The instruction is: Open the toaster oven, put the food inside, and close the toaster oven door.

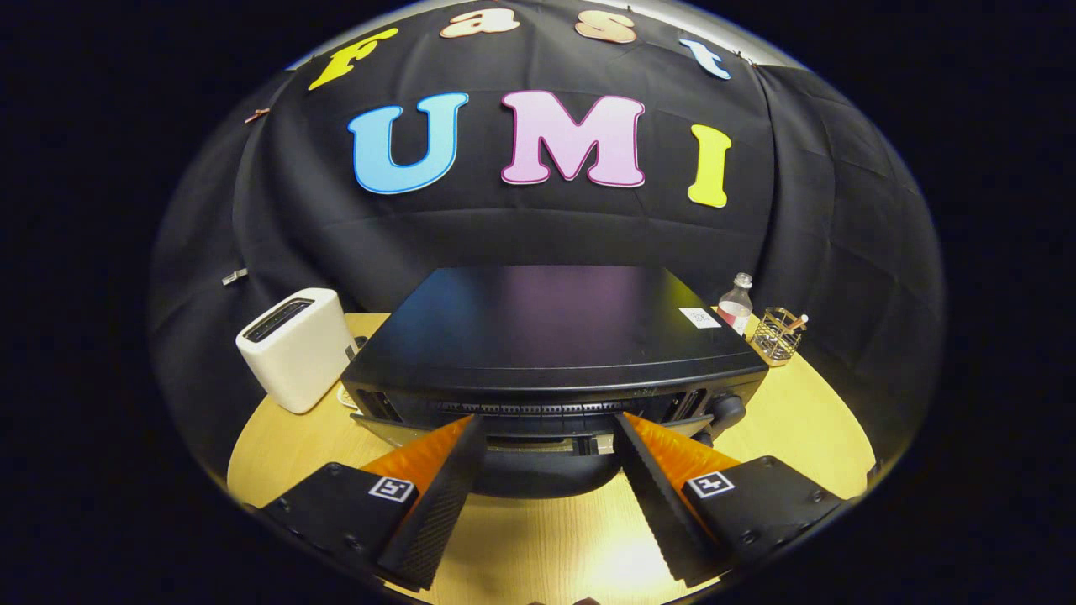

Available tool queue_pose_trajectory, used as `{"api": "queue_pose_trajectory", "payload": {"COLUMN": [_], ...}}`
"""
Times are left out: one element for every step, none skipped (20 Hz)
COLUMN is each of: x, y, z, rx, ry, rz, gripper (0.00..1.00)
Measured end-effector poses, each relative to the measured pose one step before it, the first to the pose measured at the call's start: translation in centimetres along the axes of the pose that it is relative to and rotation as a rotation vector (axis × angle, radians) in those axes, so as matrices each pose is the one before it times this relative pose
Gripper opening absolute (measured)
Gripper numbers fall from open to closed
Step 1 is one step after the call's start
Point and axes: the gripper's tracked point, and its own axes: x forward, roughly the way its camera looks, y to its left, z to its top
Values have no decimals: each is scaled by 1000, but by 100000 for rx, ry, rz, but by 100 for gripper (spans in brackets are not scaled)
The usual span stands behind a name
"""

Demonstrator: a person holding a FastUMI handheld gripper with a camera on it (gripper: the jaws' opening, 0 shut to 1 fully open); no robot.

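We take this for a staged recording booth rather than a real kitchen, since a black cloth wall [538, 227] hangs close behind a black toaster oven [546, 336] on a round wooden table [807, 428], with a white toaster [296, 346] just left of the oven.

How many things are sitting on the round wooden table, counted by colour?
Black: 1, the big black toaster oven, just ahead of the open tongs.
White: 1, the white slot toaster.
Clear: 1, the clear plastic bottle.
Wire: 1, the wire mesh cup.
Total: 4
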Motion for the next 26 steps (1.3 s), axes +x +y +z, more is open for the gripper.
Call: {"api": "queue_pose_trajectory", "payload": {"x": [-381, -520, -586, -404, -403, -438, -347, -199, -366, -291, -212, -202, -151, -18, 70, 174, 202, 281, 12, -276, -240, -515, -611, -715, -660, -666], "y": [-38, 29, -73, -54, 11, 18, -21, 51, -22, -19, -14, 16, -65, -120, -23, 67, -16, -147, -455, -167, 97, -179, -492, -657, -744, -953], "z": [-347, -730, -456, -787, -423, -657, -546, -502, -618, -949, -695, -1044, -1164, -1204, -1376, -1558, -1206, -1022, -125, 370, 338, 380, 493, 397, 539, 468], "rx": [350, 246, 201, -389, -485, -397, -422, -834, -406, -332, -542, -456, -666, -408, 201, 649, -286, -1272, -1397, -889, -507, -279, 261, 957, 1038, 1164], "ry": [-64, 1162, 89, 1341, 347, 694, 286, 578, 743, 1367, 1296, 1844, 1991, 2163, 2475, 3816, 3097, 1706, -21, -1233, -1291, -1091, -773, -1098, -930, -669], "rz": [950, 743, 255, 84, 3, 110, 281, 539, 607, 762, 748, 714, 774, 528, 1042, 1618, 1241, -199, -271, 543, 954, 686, 271, 146, -333, -745], "gripper": [100, 100, 100, 100, 100, 100, 100, 100, 100, 100, 100, 100, 100, 99, 98, 97, 96, 98, 98, 98, 98, 98, 98, 98, 98, 98]}}
